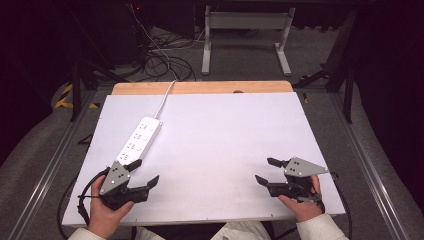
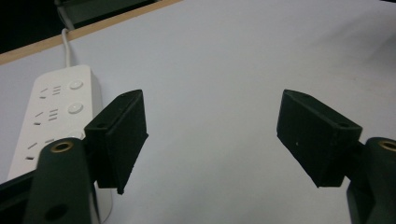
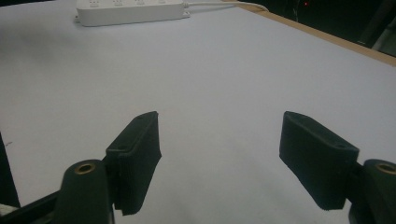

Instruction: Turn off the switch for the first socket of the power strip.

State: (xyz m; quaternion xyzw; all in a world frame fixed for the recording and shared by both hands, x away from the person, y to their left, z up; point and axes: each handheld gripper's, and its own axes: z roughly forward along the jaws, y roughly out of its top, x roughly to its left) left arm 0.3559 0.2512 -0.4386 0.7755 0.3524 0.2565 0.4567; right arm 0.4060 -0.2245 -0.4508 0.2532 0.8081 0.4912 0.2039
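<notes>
While both wide and empty, left tongs (image 1: pixel 145 172) just beside power strip (image 1: pixel 140 140), right tongs (image 1: pixel 266 171) well apart.

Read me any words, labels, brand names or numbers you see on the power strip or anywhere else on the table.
None can be read.
Power strip: sockets and round buttons, no legible print; any marking is too small or blurred.
White table: blank.
Left tongs and right tongs: no lettering.

Left gripper (image 1: pixel 145 172): your jaws gape wide, nothing between them.
Right gripper (image 1: pixel 267 170): your jaws spread apart, empty.
Hands: you hold both low, pointing inward.
</notes>
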